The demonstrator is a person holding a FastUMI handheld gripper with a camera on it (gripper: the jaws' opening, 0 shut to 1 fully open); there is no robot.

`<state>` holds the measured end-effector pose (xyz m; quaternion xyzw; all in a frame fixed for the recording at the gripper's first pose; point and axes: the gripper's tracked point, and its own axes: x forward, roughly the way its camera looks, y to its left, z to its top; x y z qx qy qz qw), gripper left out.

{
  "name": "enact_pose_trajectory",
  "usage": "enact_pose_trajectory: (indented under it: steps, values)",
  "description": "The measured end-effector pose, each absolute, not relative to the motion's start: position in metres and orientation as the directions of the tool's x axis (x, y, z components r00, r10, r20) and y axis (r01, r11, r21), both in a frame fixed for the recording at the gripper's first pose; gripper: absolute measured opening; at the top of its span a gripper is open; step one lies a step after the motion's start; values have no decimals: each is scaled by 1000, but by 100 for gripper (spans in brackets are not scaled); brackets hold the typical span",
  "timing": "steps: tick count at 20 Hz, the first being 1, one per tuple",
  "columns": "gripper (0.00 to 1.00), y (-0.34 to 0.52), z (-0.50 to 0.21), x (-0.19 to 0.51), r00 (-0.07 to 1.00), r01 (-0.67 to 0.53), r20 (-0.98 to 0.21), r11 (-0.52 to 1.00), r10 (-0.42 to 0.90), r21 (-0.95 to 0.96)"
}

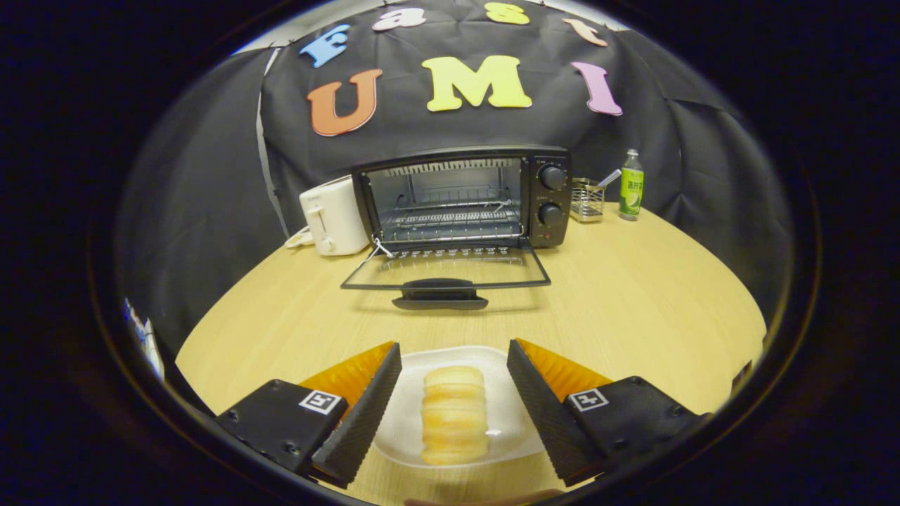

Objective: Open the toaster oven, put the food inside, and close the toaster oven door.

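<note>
Table (633, 295); pastry (454, 414) lengthwise between spread tongs (454, 358).

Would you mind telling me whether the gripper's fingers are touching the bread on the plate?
Apart. In the gripper view, the open gripper straddles the bread, with bare white plate visible between each finger and the bread.

The camera rides low on the gripper (453, 351); it faces the open toaster oven (464, 200) across the table (633, 302).
</note>
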<state>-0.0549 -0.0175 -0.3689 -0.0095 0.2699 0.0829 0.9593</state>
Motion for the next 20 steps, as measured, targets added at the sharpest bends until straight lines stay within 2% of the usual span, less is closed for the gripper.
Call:
enact_pose_trajectory:
  steps: [3, 10, 12, 16, 20]
  values:
    - [100, -19, -387, -73, 823, -169, -551, 986, 137, -9]
    - [100, -32, -413, -77, 787, -101, -614, 995, 66, -22]
    - [95, -29, -410, -75, 781, -116, -618, 993, 88, -7]
    - [71, -25, -409, -79, 764, -94, -632, 991, 134, 97]
    - [65, -21, -404, -79, 754, -92, -631, 981, 180, 170]
